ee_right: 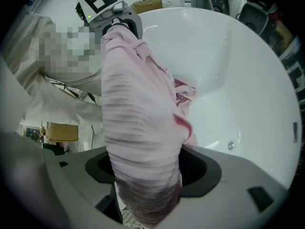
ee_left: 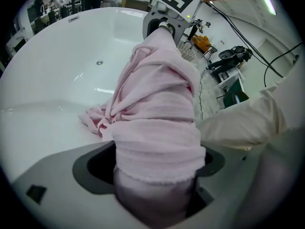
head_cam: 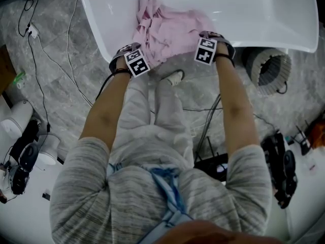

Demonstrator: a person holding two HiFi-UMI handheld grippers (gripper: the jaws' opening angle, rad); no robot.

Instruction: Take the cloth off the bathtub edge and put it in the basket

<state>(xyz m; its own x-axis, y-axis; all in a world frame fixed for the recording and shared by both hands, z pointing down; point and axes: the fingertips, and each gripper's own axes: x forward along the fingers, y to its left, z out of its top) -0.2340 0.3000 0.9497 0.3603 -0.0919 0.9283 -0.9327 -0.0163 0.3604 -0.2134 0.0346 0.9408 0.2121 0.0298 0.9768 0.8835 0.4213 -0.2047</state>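
Note:
A pink cloth [head_cam: 170,32] lies bunched over the near edge of the white bathtub [head_cam: 244,14] and spills into it. My left gripper [head_cam: 133,56] holds its left end and my right gripper [head_cam: 209,43] its right end, both shut on the cloth. In the left gripper view the cloth [ee_left: 157,123] covers the jaws and stretches up to the right gripper [ee_left: 164,25]. The right gripper view likewise has the cloth [ee_right: 140,128] wrapped over the jaws, running up to the left gripper [ee_right: 116,25]. A white slatted basket [head_cam: 269,70] stands on the floor just right of my right gripper.
Cables [head_cam: 56,60] trail over the grey marbled floor left of the tub. A white shoe [head_cam: 174,77] is under the tub edge. Black equipment [head_cam: 282,169] sits at the right and white devices [head_cam: 25,136] at the left.

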